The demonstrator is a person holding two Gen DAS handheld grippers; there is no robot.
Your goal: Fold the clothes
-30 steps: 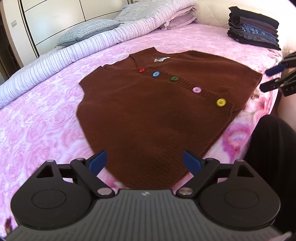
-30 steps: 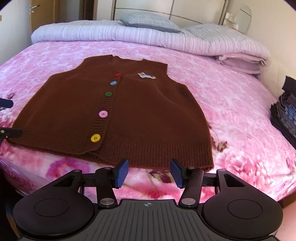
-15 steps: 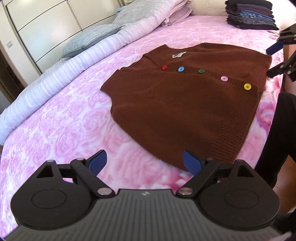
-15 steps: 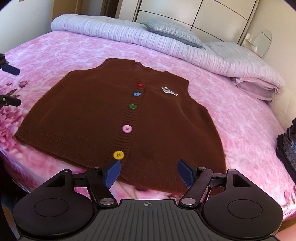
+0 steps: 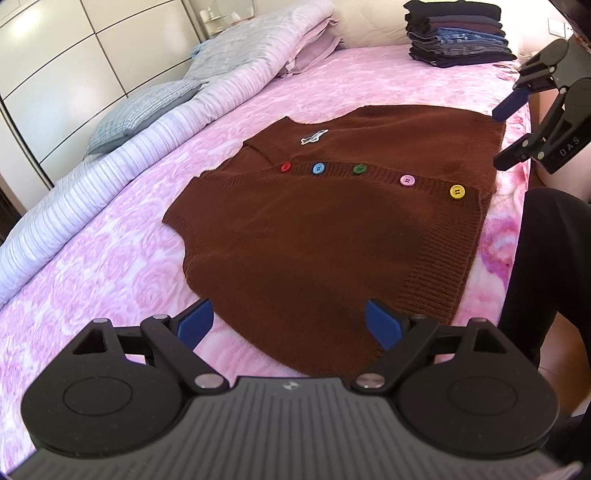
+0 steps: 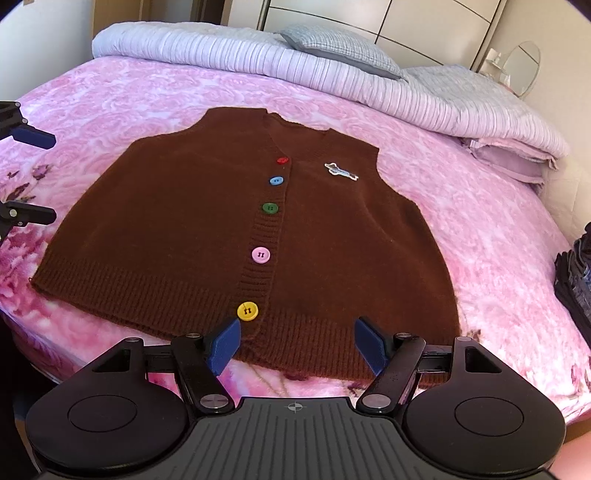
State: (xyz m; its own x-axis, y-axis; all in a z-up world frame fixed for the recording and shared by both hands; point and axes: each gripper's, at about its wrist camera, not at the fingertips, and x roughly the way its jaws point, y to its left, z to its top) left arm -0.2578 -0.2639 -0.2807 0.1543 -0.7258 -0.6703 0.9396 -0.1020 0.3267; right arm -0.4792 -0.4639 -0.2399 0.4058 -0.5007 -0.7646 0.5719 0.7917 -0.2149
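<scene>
Pink floral bedspread [image 5: 110, 258]; brown knit vest [image 5: 332, 229] flat, buttoned. Left gripper [image 5: 288, 325] has swung from hem centre to vest's side edge, right gripper [image 6: 295, 339] at hem; both spread, empty. Fold unstarted.

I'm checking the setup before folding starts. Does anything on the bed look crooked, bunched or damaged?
Nothing stands out. The brown vest lies flat and buttoned on the pink bedspread, hem near the bed edge. Both the left claw and right claw are open, holding nothing. The folded clothes stack looks tidy.
</scene>
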